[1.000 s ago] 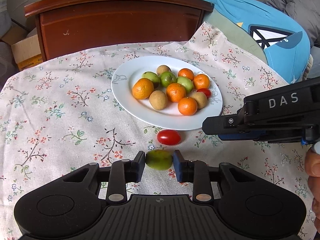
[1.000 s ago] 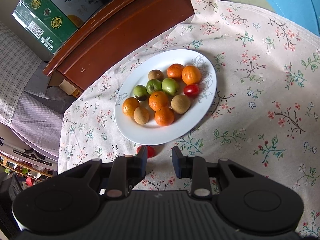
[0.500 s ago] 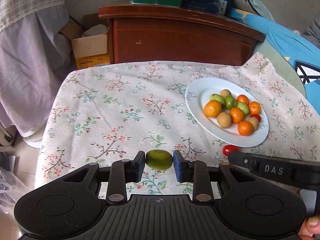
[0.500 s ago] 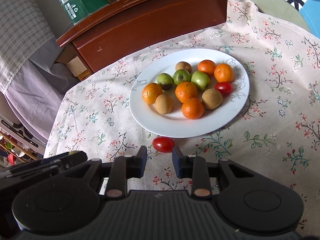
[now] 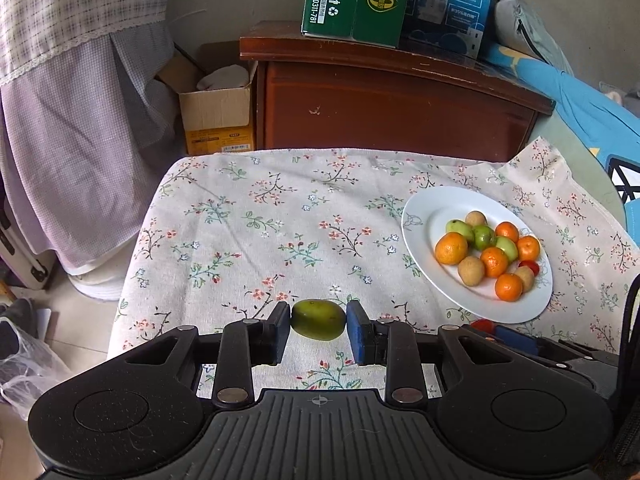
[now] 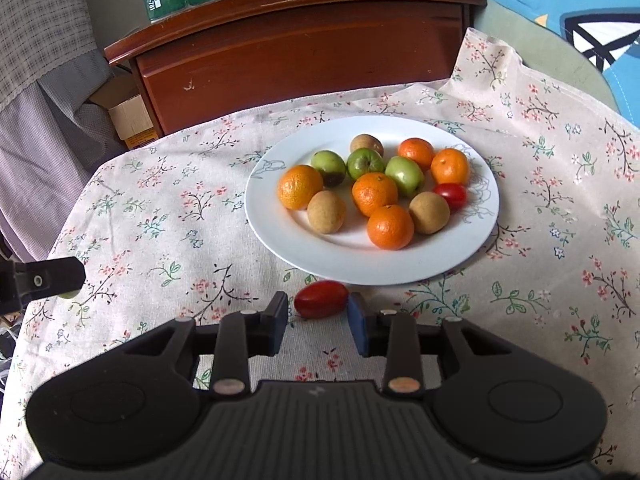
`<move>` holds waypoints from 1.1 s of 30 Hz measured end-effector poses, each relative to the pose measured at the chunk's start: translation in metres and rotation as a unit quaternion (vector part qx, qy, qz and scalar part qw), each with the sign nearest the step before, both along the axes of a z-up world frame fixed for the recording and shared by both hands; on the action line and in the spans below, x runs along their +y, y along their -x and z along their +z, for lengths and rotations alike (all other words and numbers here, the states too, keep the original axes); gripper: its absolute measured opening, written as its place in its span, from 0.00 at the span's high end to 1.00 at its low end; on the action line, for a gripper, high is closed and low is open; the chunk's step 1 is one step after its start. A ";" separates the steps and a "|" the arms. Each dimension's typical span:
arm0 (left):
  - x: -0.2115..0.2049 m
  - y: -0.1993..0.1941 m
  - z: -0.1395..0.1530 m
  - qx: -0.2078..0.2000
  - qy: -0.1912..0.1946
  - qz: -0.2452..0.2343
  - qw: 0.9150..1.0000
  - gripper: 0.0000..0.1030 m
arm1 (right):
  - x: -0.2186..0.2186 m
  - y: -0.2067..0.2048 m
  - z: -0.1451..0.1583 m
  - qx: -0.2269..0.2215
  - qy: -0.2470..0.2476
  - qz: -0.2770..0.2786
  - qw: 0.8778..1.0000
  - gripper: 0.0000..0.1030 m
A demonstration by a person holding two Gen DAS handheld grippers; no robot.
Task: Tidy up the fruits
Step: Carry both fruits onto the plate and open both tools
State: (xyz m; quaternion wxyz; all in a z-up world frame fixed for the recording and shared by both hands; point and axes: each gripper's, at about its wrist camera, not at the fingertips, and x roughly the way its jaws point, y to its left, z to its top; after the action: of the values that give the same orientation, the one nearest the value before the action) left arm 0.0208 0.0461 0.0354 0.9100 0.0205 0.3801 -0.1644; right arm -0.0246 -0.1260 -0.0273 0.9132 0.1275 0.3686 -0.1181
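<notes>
The left gripper (image 5: pixel 318 330) is shown at lower centre of the left wrist view, its jaws clamped on a small oval green fruit (image 5: pixel 318 319) that is carried clear above the floral cotton tablecloth (image 5: pixel 248 232). The fruit's long axis is seen to lie across the frame, spanning from one pad to the other. The right gripper (image 6: pixel 316 316), at lower centre of the right wrist view, is presented with jaws that have just been opening; an oblong red cherry tomato (image 6: pixel 321 299) is framed between the fingertips, but contact with the pads cannot be confirmed. The tomato is located on the cloth just below the near rim of the round white ceramic plate (image 6: pixel 340 264), its long axis running left to right and tipped slightly upward at the right. The step in hand is judged to be the gathering of stray fruits toward the plate, on which oranges, green fruits, brown fruits and another tomato are already heaped. For the next move, a centred closure on the tomato is called for, since a round, smooth skin may slip sideways.
</notes>
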 end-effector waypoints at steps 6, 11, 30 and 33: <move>-0.003 0.003 0.005 -0.004 0.006 -0.010 1.000 0.73 | 0.006 0.001 -0.003 -0.003 0.029 0.009 1.000 0.69; -0.007 0.005 0.008 -0.008 0.008 -0.015 1.000 0.73 | 0.008 0.004 -0.002 -0.005 0.036 0.017 0.999 0.70; -0.024 -0.007 0.030 -0.023 0.070 -0.055 0.996 0.73 | -0.049 0.011 0.069 -0.042 -0.071 0.027 0.996 0.70; -0.036 -0.014 0.034 -0.029 0.082 -0.071 0.994 0.73 | -0.074 0.005 0.083 -0.057 -0.079 0.041 0.994 0.70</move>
State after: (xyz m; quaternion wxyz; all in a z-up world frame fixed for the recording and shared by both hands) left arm 0.0353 0.0100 0.0698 0.9052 -0.0223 0.3363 -0.2588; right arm -0.0293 -0.1998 0.0554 0.9239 0.1902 0.3292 -0.0436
